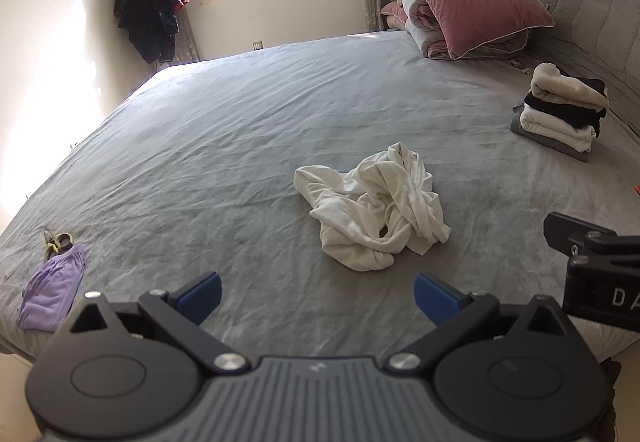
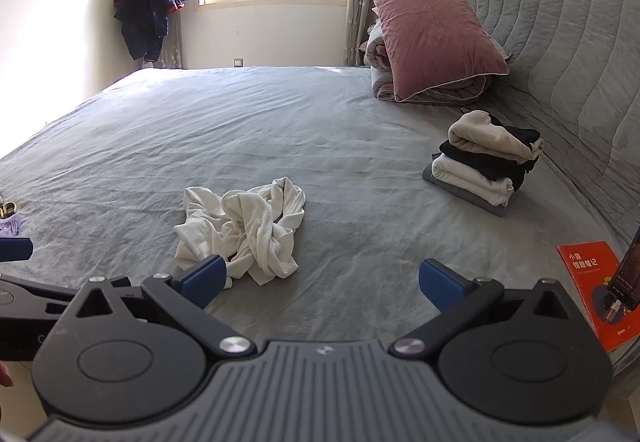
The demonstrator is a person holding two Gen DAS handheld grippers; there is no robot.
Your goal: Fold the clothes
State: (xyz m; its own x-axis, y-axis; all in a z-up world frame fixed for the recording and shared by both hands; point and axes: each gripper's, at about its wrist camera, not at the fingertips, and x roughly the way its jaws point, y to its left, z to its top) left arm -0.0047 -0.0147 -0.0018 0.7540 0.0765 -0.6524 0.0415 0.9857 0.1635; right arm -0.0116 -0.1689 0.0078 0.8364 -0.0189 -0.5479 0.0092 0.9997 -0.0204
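One crumpled white garment (image 1: 376,205) on the bed (image 1: 200,145), one folded stack (image 1: 560,113); left gripper (image 1: 317,296) and right gripper (image 2: 322,284) both spread wide, empty

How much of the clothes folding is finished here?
Some looks done: a stack of folded clothes sits on the bed near the headboard. Nothing is in hand; the left gripper and right gripper are both open and empty. Left to do: the crumpled white garment in the middle of the bed, and perhaps the purple garment near the bed's edge.
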